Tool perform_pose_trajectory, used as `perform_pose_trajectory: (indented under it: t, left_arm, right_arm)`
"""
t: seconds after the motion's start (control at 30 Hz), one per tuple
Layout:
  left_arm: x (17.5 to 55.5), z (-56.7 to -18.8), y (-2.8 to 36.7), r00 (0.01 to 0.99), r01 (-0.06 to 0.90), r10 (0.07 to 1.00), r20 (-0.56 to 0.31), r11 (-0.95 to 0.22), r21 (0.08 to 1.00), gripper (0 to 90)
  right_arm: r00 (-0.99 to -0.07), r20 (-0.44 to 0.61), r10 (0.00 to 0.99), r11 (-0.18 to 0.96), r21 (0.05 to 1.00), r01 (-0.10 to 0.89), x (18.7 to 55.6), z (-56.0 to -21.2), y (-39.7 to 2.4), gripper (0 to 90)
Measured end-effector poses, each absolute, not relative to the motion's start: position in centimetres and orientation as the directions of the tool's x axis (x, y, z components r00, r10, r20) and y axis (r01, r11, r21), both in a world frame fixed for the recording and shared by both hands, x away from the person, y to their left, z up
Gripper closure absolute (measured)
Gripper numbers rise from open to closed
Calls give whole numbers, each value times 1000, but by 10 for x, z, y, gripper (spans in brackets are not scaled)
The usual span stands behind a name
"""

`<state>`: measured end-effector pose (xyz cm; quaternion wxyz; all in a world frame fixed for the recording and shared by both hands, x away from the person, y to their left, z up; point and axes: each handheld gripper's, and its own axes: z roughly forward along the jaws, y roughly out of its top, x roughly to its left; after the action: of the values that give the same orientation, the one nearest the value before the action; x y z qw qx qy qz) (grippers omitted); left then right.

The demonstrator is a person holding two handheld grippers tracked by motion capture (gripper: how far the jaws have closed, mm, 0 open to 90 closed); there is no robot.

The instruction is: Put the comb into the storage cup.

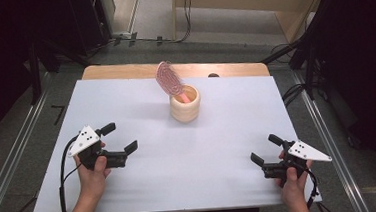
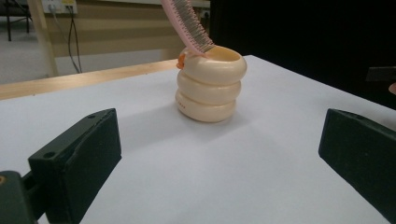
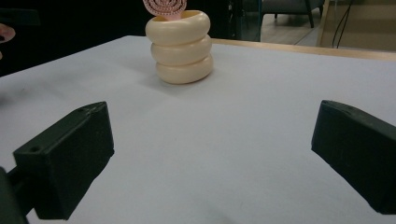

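A cream ribbed cup [image 1: 185,104] stands on the white table sheet [image 1: 228,133] at the far middle. A pink hairbrush [image 1: 169,80] stands in it, handle down, its head leaning out to the left. My left gripper [image 1: 120,137] rests at the near left, open, with nothing between its jaws. My right gripper [image 1: 265,149] rests at the near right, open and empty too. The left gripper view shows the cup [image 2: 211,84] and the brush's bristles [image 2: 189,25] ahead. In the right gripper view the cup [image 3: 180,46] stands ahead at the left with the brush head [image 3: 164,7] above it.
The wooden table edge [image 1: 123,70] shows beyond the sheet at the back. Dark stands and cables [image 1: 303,68] flank the table on both sides.
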<state>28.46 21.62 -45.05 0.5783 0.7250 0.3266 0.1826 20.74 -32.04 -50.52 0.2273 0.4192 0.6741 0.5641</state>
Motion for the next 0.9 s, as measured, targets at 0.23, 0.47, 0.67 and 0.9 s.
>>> perform_pose_trajectory:
  t: [0.23, 0.47, 0.67, 0.9]
  left_arm:
    - [276, -457, 230, 707, 266, 698, -113, -115, 957, 0]
    - [269, -462, 240, 696, 271, 709, -110, -118, 955, 0]
    - [263, -464, 251, 684, 279, 719, -118, -108, 954, 0]
    - [255, -472, 268, 665, 290, 738, -114, -115, 950, 0]
  right_arm:
    - [-544, 166, 822, 13, 951, 309, 208, -505, -320, 0]
    - [-544, 164, 823, 14, 951, 308, 208, -505, -320, 0]
    - [-544, 160, 823, 18, 951, 307, 208, -505, -319, 0]
    - [-542, 161, 825, 16, 951, 308, 208, -505, -320, 0]
